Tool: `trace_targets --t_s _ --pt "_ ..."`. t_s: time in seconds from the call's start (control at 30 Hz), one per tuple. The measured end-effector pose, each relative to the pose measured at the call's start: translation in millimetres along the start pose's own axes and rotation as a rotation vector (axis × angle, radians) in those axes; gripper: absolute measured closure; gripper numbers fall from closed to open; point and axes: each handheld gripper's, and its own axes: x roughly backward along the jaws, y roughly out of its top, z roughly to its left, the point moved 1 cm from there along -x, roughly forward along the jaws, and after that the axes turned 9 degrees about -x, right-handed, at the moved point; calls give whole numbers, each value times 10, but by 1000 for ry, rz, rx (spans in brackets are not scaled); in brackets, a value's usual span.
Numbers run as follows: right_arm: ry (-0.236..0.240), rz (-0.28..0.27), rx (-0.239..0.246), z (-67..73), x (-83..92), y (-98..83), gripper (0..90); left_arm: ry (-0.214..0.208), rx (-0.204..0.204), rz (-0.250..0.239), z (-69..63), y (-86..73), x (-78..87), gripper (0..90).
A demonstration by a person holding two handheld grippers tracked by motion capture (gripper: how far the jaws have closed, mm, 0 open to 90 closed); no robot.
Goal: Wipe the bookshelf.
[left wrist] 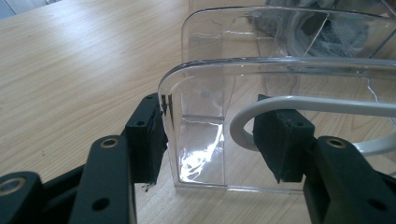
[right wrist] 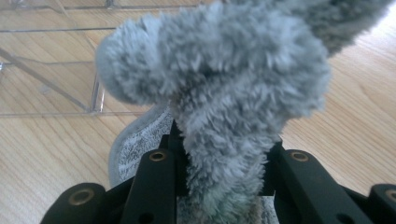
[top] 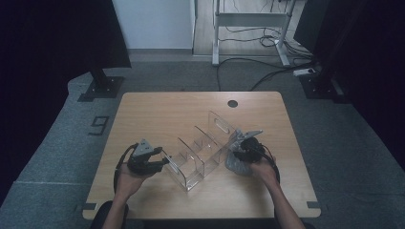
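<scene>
The left tongs (left wrist: pixel 210 135) clamp the clear acrylic divided organizer's (top: pixel 200 152) seven-o'clock end wall, steadying it on the counter (top: pixel 157 109); the right tongs (right wrist: pixel 219 170) pinch a fluffy grey cloth (right wrist: pixel 219 84) at its four-o'clock side, likely for wiping.

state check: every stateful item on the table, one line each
clear acrylic organizer: upright on table, its visible compartments empty, near end wall between left jaws
grey fluffy cloth: bunched, pinched in right jaws, beside organizer
left gripper: jaws astride organizer wall
right gripper: shut on cloth
</scene>
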Motion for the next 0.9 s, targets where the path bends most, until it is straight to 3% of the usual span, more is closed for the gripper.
trace_targets --t_s 0.3,0.47,0.67,0.9 --pt "-15 -39 -24 -41 283 -86 669 29 7 -12 -29 -20 2 441" --pt "2 -64 -37 -39 455 -172 668 39 11 -14 -39 -30 8 439" --pt "38 -82 -24 57 561 -231 665 51 24 -16 -52 -42 32 391" --pt "93 -78 11 230 568 -282 662 54 23 -14 -70 -36 38 430"
